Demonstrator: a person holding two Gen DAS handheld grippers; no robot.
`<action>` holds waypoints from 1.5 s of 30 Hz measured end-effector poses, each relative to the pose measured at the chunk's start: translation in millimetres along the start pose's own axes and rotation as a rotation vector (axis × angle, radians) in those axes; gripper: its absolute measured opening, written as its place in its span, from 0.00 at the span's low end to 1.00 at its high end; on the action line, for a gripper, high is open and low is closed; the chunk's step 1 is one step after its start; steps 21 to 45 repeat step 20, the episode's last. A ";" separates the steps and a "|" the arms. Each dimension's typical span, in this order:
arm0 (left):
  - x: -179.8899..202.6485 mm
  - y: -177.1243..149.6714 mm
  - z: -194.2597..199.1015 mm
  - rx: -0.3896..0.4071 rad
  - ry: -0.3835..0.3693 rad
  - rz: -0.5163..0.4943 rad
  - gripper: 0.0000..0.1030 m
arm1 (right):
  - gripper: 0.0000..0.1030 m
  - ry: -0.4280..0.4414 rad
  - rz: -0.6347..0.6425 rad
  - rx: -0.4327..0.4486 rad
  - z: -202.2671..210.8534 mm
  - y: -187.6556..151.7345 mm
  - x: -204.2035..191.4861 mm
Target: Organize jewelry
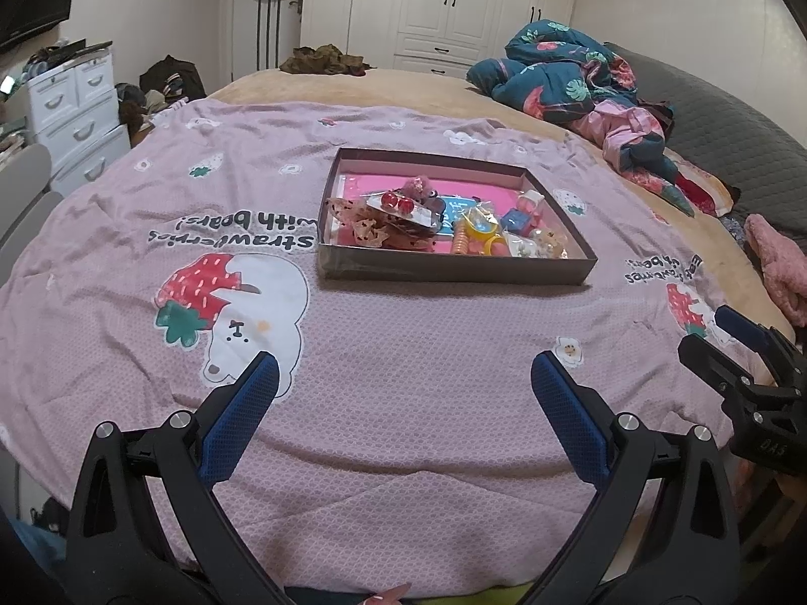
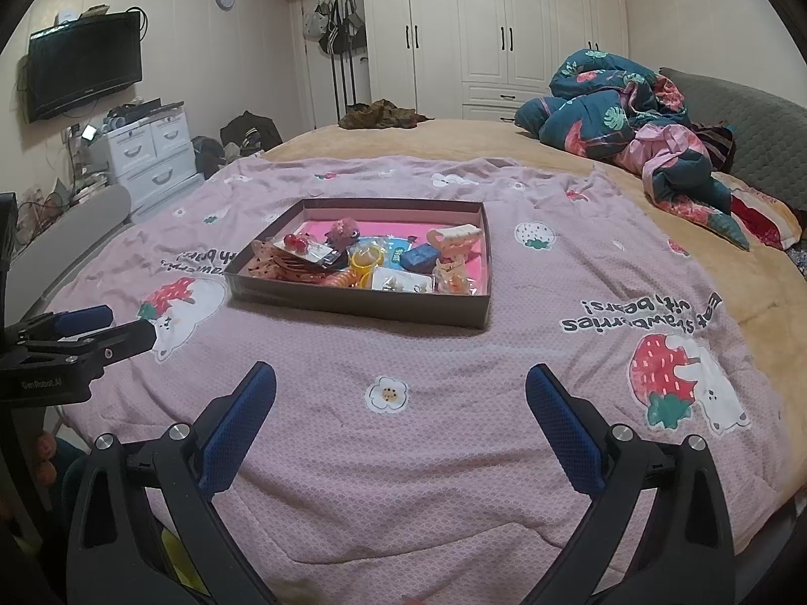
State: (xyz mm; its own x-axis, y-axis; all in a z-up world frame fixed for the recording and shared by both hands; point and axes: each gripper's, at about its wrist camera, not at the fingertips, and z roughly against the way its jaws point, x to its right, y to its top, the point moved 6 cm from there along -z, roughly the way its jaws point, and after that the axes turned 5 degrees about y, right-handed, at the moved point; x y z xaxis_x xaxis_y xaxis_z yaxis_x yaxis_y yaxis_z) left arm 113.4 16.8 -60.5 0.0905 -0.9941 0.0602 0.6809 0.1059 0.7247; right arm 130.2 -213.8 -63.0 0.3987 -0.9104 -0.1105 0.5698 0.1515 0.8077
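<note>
A shallow brown box [image 1: 454, 271] [image 2: 353, 308] with a pink floor lies on the pink bedspread. It holds several small items: a red cherry clip on a card [image 1: 397, 203] [image 2: 296, 242], a yellow ring [image 1: 478, 228] [image 2: 364, 258], a blue piece [image 1: 515, 220] [image 2: 419, 255] and a cream claw clip [image 2: 454, 238]. My left gripper [image 1: 403, 378] hovers open over the spread, well short of the box. My right gripper [image 2: 401, 385] is open too, also short of the box. Each gripper shows in the other's view: the right gripper [image 1: 726, 338], the left gripper [image 2: 101, 325].
The pink bedspread [image 1: 403, 333] [image 2: 504, 353] covers the near part of a bed. A crumpled teal floral quilt [image 1: 560, 75] [image 2: 615, 106] lies at the far right. White drawers [image 1: 75, 106] [image 2: 151, 151] stand left, wardrobes [image 2: 494, 25] behind, a TV [image 2: 83, 65] on the wall.
</note>
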 end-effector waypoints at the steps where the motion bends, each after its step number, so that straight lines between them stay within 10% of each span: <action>1: -1.1 -0.6 0.1 0.001 -0.007 0.006 0.91 | 0.96 -0.001 0.001 0.000 0.2 -0.4 0.8; 13: -26.5 3.6 -14.3 -0.020 0.078 0.080 0.91 | 0.96 -0.022 -0.015 -0.005 -4.0 1.7 12.9; 20: -123.2 29.3 -73.7 -0.074 0.308 0.183 0.91 | 0.96 -0.228 -0.138 -0.069 -49.7 7.8 119.5; 45: -123.2 29.3 -73.7 -0.074 0.308 0.183 0.91 | 0.96 -0.228 -0.138 -0.069 -49.7 7.8 119.5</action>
